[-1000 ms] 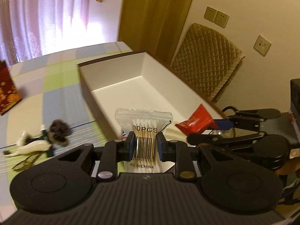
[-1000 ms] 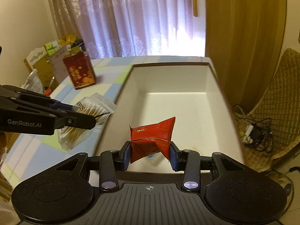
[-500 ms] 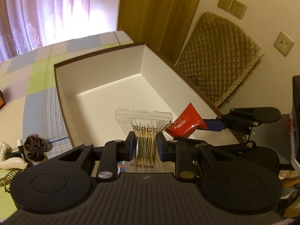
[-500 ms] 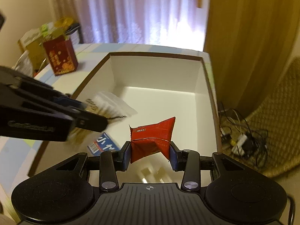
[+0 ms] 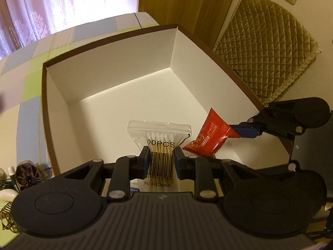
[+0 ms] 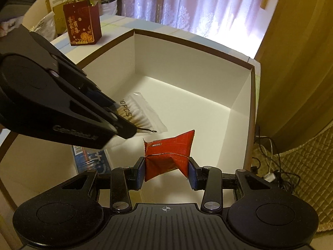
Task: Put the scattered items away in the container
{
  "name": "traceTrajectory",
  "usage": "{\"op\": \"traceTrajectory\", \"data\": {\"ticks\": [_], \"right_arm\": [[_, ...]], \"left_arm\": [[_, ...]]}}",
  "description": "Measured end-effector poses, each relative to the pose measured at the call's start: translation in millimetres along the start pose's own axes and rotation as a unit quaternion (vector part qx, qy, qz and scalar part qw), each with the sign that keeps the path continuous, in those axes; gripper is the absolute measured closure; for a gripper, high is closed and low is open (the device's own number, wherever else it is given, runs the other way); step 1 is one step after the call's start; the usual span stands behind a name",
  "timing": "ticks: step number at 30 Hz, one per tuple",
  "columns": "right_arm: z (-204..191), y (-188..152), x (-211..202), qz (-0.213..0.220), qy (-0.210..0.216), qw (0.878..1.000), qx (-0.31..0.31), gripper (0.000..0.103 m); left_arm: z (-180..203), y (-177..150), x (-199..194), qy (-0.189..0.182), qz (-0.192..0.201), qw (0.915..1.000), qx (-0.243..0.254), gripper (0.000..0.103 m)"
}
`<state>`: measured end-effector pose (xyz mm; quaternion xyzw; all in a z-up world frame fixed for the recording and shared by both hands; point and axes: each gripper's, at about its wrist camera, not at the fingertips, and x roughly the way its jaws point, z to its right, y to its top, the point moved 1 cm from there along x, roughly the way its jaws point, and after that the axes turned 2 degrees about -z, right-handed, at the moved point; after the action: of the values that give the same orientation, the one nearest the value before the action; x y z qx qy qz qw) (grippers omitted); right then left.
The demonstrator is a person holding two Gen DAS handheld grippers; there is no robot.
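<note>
In the left wrist view, the left gripper (image 5: 160,160) is pinched tight on a clear zip bag of cotton swabs (image 5: 159,137), gripped across its barcode, and holds it above the near end of the open white box (image 5: 116,70). To its right the right gripper (image 5: 242,132) reaches in over the box wall with a red sachet (image 5: 208,135) clamped at one corner; the sachet hangs just beside the swab bag, and whether the two touch cannot be told. Outside the box on the left, a dark hair scrunchie (image 5: 28,174) and a few small items not yet tidied lie on the checked tablecloth (image 5: 27,83). In the right wrist view, the right gripper (image 6: 166,171) has its pads closed on the crumpled lower part of the red sachet (image 6: 169,155) over the box floor, near the right wall (image 6: 243,112). The left gripper (image 6: 124,128) comes in from the left with the swab bag (image 6: 139,112) sticking out past its tip, over a blue packet (image 6: 91,162) already lying in the box. The risk here is crowding: both tools sit close together over the same end, so releasing at once could let the fingers knock each other or one item snag on the other. The sachet, held close to the wall, could also catch the rim if dropped while moving.
</note>
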<state>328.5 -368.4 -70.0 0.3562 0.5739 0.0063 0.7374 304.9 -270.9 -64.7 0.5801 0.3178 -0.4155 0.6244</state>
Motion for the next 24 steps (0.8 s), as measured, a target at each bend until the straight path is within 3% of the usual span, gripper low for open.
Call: {"op": "traceTrajectory", "data": {"ticks": [10,12,19,24], "right_arm": [[2.7,8.2,4.3,0.006,-0.008,1.0,-0.013,0.055],[1.2,6.7,-1.0,0.025,-0.017,0.999,-0.015,0.001],[-0.1,4.1,-6.9,0.032,-0.014,0.999,-0.015,0.0],[-3.1,1.5,-8.6,0.027,-0.011,0.999,-0.015,0.0]], "left_arm": [[3.2,6.4,12.5,-0.004,-0.003,1.0,-0.003,0.075],[1.5,6.1,11.3,-0.002,-0.004,1.0,-0.005,0.072],[-5.3,1.2,6.7,0.001,-0.014,0.9997,-0.021,0.067],[-5.0,-2.1,0.0,0.011,-0.014,0.9996,-0.023,0.044]]}}
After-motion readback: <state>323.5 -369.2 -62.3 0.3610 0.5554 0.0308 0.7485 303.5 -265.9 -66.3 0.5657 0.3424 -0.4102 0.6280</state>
